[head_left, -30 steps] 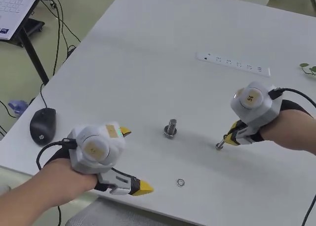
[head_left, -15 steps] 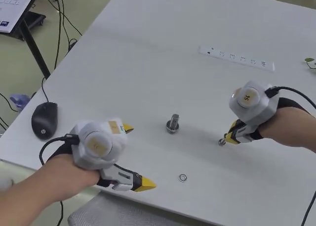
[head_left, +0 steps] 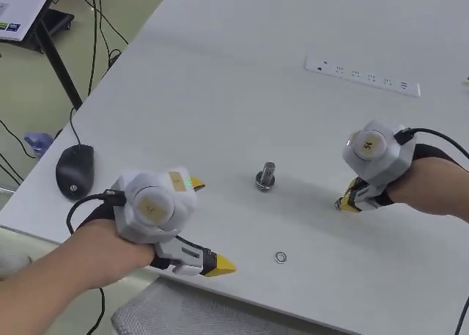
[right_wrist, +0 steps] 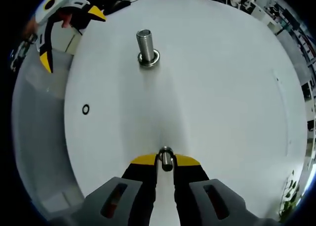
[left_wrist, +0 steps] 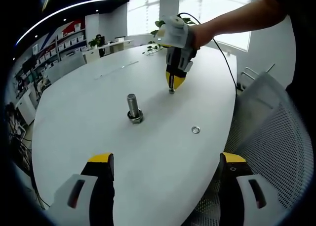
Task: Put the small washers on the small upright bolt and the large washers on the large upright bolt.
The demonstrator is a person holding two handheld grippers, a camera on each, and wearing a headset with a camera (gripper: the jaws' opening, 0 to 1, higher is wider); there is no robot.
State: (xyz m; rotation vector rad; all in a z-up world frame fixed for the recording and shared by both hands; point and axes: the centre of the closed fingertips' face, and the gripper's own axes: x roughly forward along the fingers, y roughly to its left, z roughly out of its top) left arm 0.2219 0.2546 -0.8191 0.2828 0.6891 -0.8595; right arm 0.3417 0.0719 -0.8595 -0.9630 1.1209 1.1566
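Meanwhile the right gripper [head_left: 347, 203] pinches the small bolt [right_wrist: 166, 158], a shiny metal stub, between yellow-tipped jaws. The left gripper [left_wrist: 165, 161] has its jaws spread wide. The threaded steel large bolt [head_left: 266, 176] stands upright on the matte white table [head_left: 220, 93], with a flat ring washer [head_left: 281, 258] lying nearby.

A white table [head_left: 242, 71] is recorded. A power strip [head_left: 362, 77] is placed at its far right, a mouse [head_left: 75, 170] at its near left. Pale green floor [head_left: 26, 100] is noted left; bright windows [left_wrist: 140, 16] are seen beyond.

Left claw [head_left: 211, 223] gaping (jaws well apart); right claw [head_left: 343, 204] pinched shut, tips pointing down
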